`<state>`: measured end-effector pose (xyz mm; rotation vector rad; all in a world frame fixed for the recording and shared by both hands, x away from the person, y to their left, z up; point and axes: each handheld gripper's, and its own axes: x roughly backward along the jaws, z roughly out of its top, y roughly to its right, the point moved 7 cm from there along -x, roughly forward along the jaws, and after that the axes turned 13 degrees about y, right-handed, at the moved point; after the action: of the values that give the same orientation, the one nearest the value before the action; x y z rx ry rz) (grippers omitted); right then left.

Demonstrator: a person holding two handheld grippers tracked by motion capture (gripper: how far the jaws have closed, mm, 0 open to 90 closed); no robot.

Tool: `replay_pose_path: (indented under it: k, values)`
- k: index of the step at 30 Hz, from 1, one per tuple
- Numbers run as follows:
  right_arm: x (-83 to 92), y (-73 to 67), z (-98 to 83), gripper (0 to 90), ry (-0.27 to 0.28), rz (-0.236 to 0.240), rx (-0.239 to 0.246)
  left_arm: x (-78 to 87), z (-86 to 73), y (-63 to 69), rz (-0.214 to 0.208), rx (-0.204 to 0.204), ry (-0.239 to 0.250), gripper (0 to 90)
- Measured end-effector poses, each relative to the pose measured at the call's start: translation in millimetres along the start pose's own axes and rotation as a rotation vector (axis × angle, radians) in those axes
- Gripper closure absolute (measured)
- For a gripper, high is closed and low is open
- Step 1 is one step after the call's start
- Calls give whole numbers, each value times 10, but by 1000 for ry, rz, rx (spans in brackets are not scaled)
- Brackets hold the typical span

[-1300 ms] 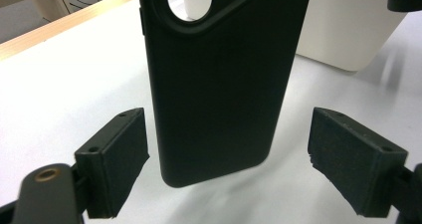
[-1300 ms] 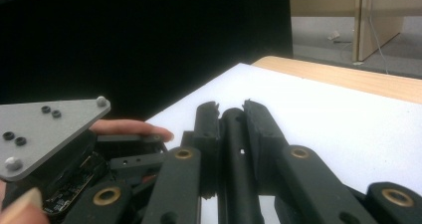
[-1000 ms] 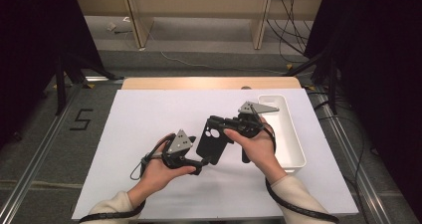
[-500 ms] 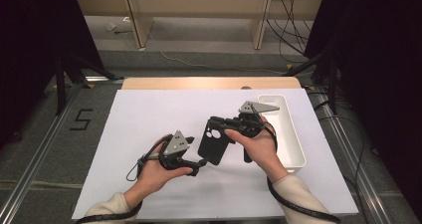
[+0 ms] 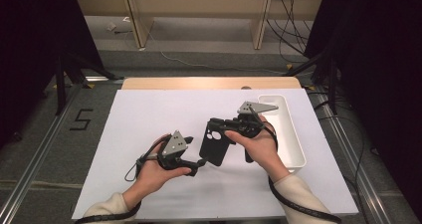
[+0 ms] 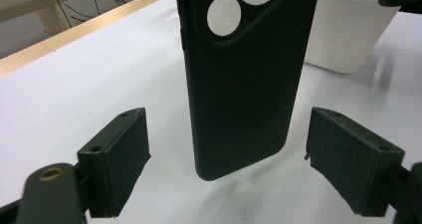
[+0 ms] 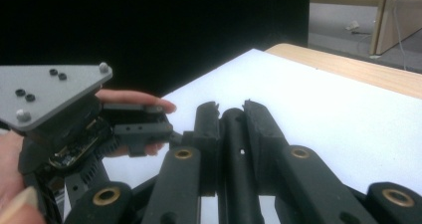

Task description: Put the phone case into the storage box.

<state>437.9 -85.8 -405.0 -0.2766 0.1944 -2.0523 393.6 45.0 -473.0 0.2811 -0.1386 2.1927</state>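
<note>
One black phone case point(image 5: 215, 145) is held up above the white table top point(image 5: 149, 119), near the middle of it. It stands almost straight up, with its bottom end just off the table. In the left gripper view the phone case point(image 6: 244, 74) shows round holes near its top (two can be seen, and one is cut off by the edge).

The right gripper point(image 5: 223, 127) has its two jaws squeezed on the top part of the case. In the right gripper view the right gripper point(image 7: 230, 109) shows its two black jaws pressed close, with the thin edge of the case between them. The person's right hand point(image 5: 259, 143) holds this gripper from the side.

The left gripper point(image 5: 199, 163) sits just below and beside the bottom of the case. In the left gripper view the left gripper point(image 6: 226, 149) has its two jaws wide apart, one on each side of the case's bottom end. The pads do not touch the case. The person's left hand point(image 5: 154, 169) holds this gripper low over the table.

There is one white tray point(image 5: 293, 134) on the right side of the table, just behind the right hand. Each gripper has one grey three-cornered plate on top, so there are two plates in all.
</note>
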Motion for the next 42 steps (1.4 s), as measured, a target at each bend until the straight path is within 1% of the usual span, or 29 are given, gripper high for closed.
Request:
replay_pose_path:
  k: [2,4,5,6,7,8,9,10,11,12,13,15,16,17,18,19,21,27,36,39,40,42]
  values:
    - [13,7,-17,781,-28,18,19,-1,1,5,-2,0,1,167]
    - [16,6,-23,781,-36,27,24,-2,2,7,-4,0,1,167]
    - [32,1,-34,781,-60,50,40,-2,3,10,-6,0,2,167]
    - [38,0,-36,781,-69,60,52,-2,3,15,-9,0,2,167]
    - [38,0,-36,781,-69,60,52,-2,3,15,-9,0,2,167]
    - [50,-2,-30,781,-77,76,68,-4,3,19,-10,2,3,167]
    - [57,-5,-27,781,-82,86,74,-4,3,19,-10,2,3,167]
    - [57,-5,-27,781,-82,86,74,-6,4,24,-13,8,5,167]
    - [72,-18,-21,781,-93,112,88,-8,7,29,-17,11,8,166]
    - [80,-28,-23,781,-100,123,90,-11,8,37,-23,16,11,165]
    - [80,-28,-23,781,-100,123,90,-11,8,37,-23,16,11,165]
    - [93,-54,-29,781,-121,155,106,-14,8,51,-27,16,12,164]
    - [93,-54,-29,781,-121,155,106,-14,8,51,-27,16,12,164]
    - [98,-71,-29,781,-129,170,111,-14,10,57,-30,14,13,164]
    - [98,-71,-29,781,-129,170,111,-14,10,57,-30,14,13,164]
    - [103,-90,-30,781,-136,186,113,-14,11,60,-32,14,13,164]
    - [108,-105,-33,781,-146,198,116,-16,10,63,-35,8,13,164]
    - [107,-114,-37,781,-149,206,119,-16,13,65,-35,3,16,165]
    - [104,-128,-36,781,-152,210,119,-36,-28,82,-44,-11,2,167]
    - [97,-145,-38,781,-152,217,121,-36,-41,94,-53,-20,-7,177]
    - [98,-152,-38,781,-154,218,120,-33,-44,119,-66,-21,-10,179]
    - [96,-157,-38,781,-155,221,121,-35,-47,134,-72,-24,-10,181]
